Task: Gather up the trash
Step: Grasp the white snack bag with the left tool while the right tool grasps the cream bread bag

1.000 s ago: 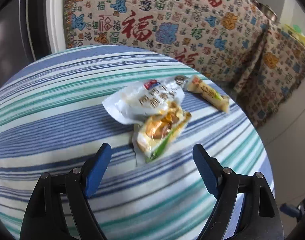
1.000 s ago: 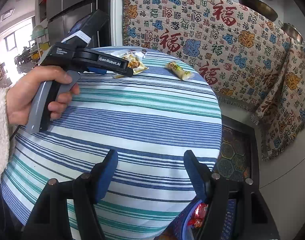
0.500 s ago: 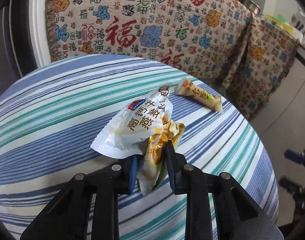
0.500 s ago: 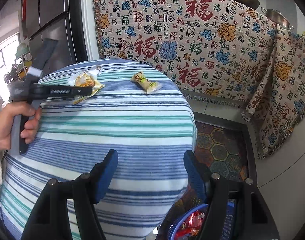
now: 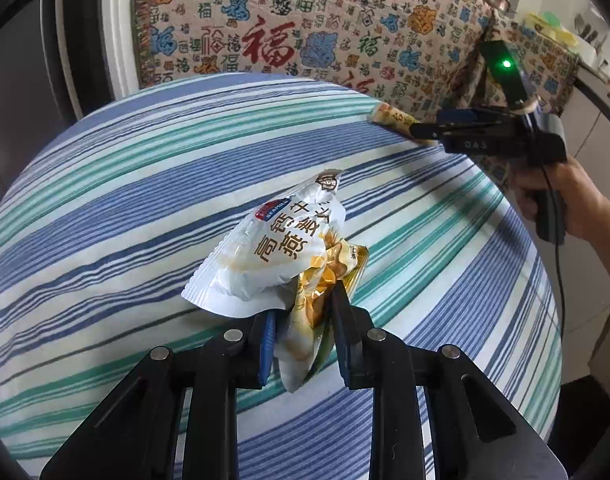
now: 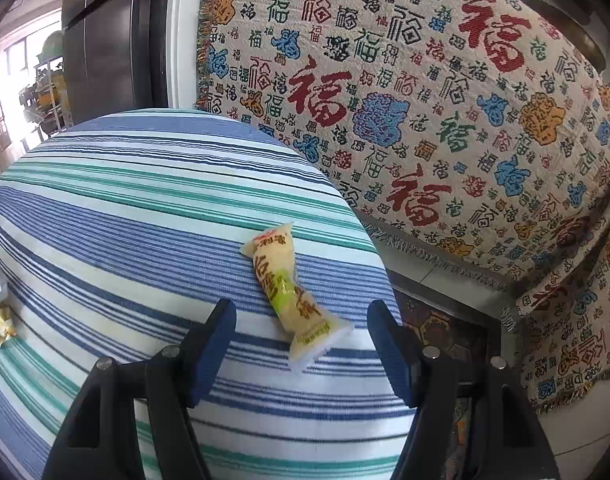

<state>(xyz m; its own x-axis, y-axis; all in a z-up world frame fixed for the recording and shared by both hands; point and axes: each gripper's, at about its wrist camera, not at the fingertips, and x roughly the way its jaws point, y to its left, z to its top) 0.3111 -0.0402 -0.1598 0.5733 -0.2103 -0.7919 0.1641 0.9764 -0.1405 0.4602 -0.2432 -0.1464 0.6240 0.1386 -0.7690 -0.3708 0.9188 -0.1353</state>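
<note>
My left gripper [image 5: 303, 312] is shut on a yellow-gold snack wrapper [image 5: 317, 312], with a white wrapper [image 5: 273, 252] bunched against it and lifted off the striped tablecloth [image 5: 125, 208]. In the right wrist view, a long yellow wrapper [image 6: 291, 288] lies near the table's right edge. My right gripper [image 6: 305, 340] stands open just above its near end, the wrapper reaching in between the blue fingers [image 6: 213, 344] without touching them. The left wrist view also shows the right gripper [image 5: 425, 130], held by a hand [image 5: 577, 196], over that long wrapper [image 5: 393, 118].
The round table [image 6: 105, 208] drops off close to the right of the long wrapper. A patterned cloth [image 6: 425, 100] hangs behind the table. Patterned floor tiles [image 6: 445, 320] lie below the edge. A dark cabinet [image 6: 105, 40] stands at the back left.
The left gripper closed on the yellow-gold wrapper and lifted it with the white one. The right gripper travelled across the table to the long yellow wrapper, staying open.
</note>
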